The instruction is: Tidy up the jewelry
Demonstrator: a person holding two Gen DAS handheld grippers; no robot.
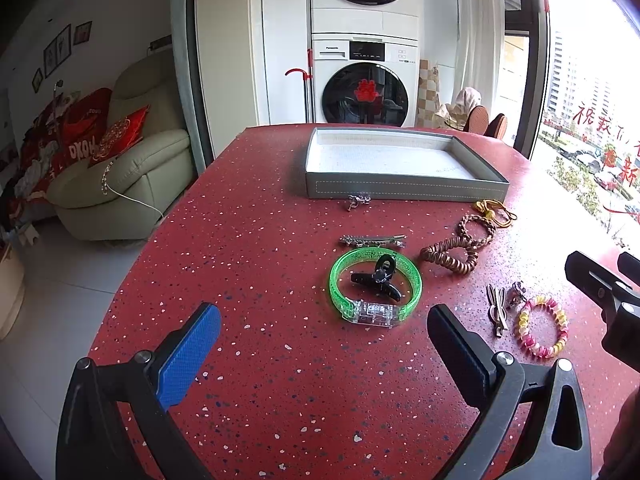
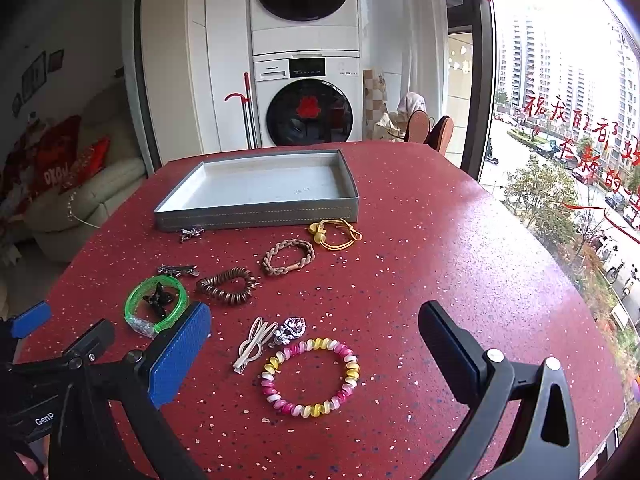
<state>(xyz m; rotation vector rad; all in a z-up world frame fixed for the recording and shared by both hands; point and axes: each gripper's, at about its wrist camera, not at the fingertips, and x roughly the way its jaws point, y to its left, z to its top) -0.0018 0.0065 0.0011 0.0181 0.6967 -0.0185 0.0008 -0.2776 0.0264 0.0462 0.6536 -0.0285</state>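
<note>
1. Jewelry is all loose on the red speckled surface (image 2: 440, 240), nothing in the grey tray (image 2: 256, 216) at the back
2. left gripper (image 1: 324, 336) has its jaws wide apart, empty, hovering just short of the green bangle (image 1: 340, 276) that has a black claw clip (image 1: 376, 278) sitting inside its ring
3. right gripper (image 2: 316, 336) is spread open too, holding nothing, with the pink and yellow spiral bracelet (image 2: 310, 376) lying between its fingers
4. silver clip (image 2: 254, 344) and sparkly brooch (image 2: 292, 328) are just beside that bracelet, brown coil tie (image 2: 226, 286) and braided bracelet (image 2: 288, 258) nearer the tray
</note>
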